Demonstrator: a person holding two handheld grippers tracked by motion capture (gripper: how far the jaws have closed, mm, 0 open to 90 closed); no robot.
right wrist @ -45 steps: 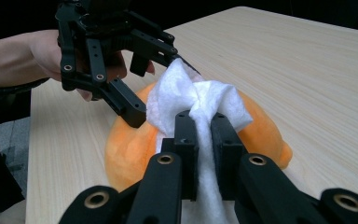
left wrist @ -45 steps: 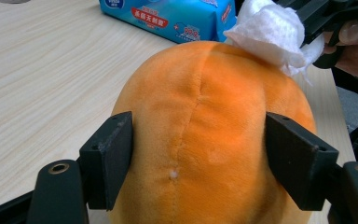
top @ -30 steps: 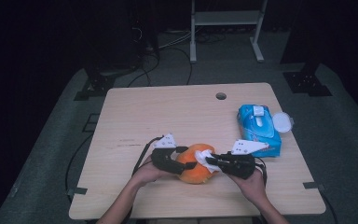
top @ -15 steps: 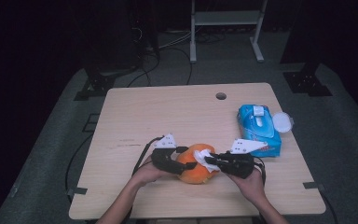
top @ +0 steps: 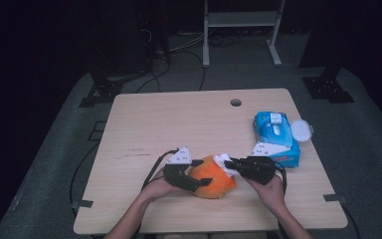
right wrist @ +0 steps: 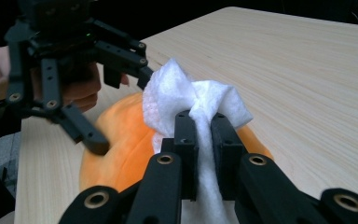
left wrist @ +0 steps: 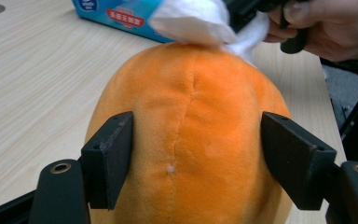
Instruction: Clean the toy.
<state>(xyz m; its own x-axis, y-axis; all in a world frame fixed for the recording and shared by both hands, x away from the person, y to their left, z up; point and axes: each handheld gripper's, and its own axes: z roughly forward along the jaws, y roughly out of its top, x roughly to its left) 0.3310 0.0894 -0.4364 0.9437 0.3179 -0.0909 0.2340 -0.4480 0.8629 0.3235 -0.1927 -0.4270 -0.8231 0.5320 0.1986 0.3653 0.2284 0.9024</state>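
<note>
An orange plush toy (top: 213,178) lies near the front edge of the wooden table (top: 179,119). My left gripper (top: 203,173) comes in from the left and is shut on the toy (left wrist: 191,126), one black pad pressed into each side. Its jaws have just closed a little further on it. My right gripper (top: 228,162) reaches in from the right, shut on a crumpled white tissue (right wrist: 177,88) that rests against the top of the toy (right wrist: 121,149). The tissue (left wrist: 191,21) shows at the toy's far end, and the left gripper (right wrist: 121,109) straddles the toy.
A blue pack of wipes (top: 276,137) lies at the right side of the table, with a round white lid (top: 301,130) beside it at the edge. A cable hole (top: 236,102) sits at the back. Bare wood stretches across the left and middle.
Both hands stay in place. The left pads look slightly tighter on the toy; the tissue stays against the toy's top.
</note>
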